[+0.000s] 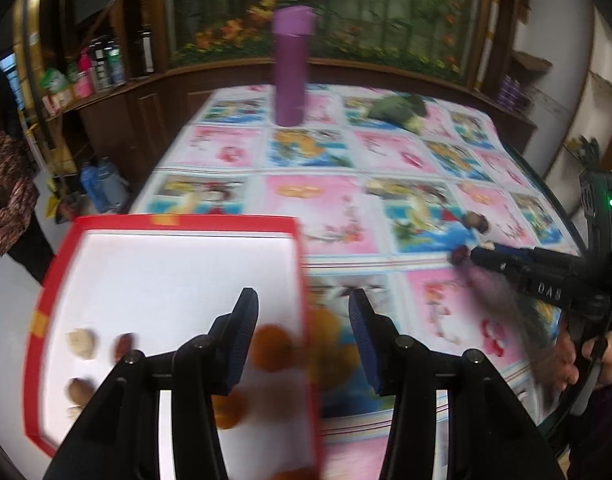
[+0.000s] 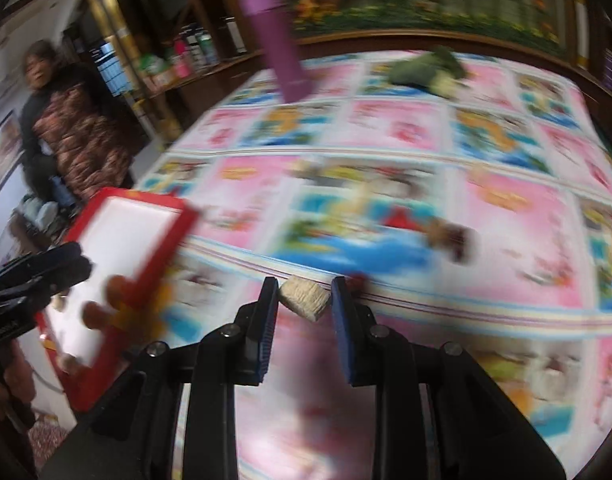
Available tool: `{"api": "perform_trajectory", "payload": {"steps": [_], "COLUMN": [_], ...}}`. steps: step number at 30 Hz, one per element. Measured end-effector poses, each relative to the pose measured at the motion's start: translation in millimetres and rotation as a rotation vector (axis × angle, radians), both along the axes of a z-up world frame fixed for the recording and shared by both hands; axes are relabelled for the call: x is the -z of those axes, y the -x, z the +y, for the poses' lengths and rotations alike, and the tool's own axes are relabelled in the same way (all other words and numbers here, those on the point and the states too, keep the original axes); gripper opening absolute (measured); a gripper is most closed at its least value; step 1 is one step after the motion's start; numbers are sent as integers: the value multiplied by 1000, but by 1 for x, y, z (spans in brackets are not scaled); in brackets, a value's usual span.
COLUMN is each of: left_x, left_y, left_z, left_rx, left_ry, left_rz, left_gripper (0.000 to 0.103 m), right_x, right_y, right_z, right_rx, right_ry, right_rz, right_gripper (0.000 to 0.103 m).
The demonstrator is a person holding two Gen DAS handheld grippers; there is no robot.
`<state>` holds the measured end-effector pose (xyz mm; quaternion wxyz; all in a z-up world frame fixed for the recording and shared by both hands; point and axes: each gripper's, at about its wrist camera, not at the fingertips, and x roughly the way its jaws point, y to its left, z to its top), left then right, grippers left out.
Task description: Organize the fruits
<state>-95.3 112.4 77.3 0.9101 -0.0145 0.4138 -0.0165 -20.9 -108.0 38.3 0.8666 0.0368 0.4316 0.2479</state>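
Note:
A red-rimmed white box (image 1: 157, 280) lies on the patterned tablecloth at the near left, holding several orange fruits (image 1: 271, 346), walnuts (image 1: 81, 344) and a red date (image 1: 123, 346). My left gripper (image 1: 303, 316) is open and empty above the box's right rim. My right gripper (image 2: 303, 300) is shut on a pale walnut (image 2: 306, 300) and holds it above the cloth; it also shows in the left wrist view (image 1: 478, 254). A red date (image 1: 460, 256) and a brown fruit (image 1: 477, 222) lie on the cloth near it. The box also shows in the right wrist view (image 2: 125, 240).
A purple bottle (image 1: 291, 68) stands at the far middle of the table. A green leafy bundle (image 1: 398, 110) lies at the far right. A person in a brown patterned coat (image 2: 73, 132) crouches at the left. Shelves with bottles (image 1: 97, 64) stand behind.

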Motion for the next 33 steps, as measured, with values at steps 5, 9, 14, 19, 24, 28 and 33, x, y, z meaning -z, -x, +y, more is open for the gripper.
{"api": "perform_trajectory", "payload": {"steps": [5, 9, 14, 19, 24, 28, 33], "left_x": [6, 10, 18, 25, 28, 29, 31], "left_y": [-12, -19, -26, -31, -33, -33, -38], "left_z": [-39, -62, -77, -86, -91, -91, -94], "left_rx": [76, 119, 141, 158, 164, 166, 167], "left_ry": [-6, -20, -23, -18, -9, -4, -6], "left_rz": [22, 41, 67, 89, 100, 100, 104], "left_gripper": [47, 47, 47, 47, 47, 47, 47], "right_x": [7, 12, 21, 27, 27, 26, 27], "right_y": [-12, -27, -46, -55, -58, -54, -54], "right_z": [-54, -68, -62, -53, -52, -58, -57], "right_rx": [104, 142, 128, 122, 110, 106, 99], "right_ry": [7, 26, 26, 64, 69, 61, 80], "right_rz": [19, 27, 40, 38, 27, 17, 17], "right_gripper": [29, 29, 29, 29, 29, 29, 29]}}
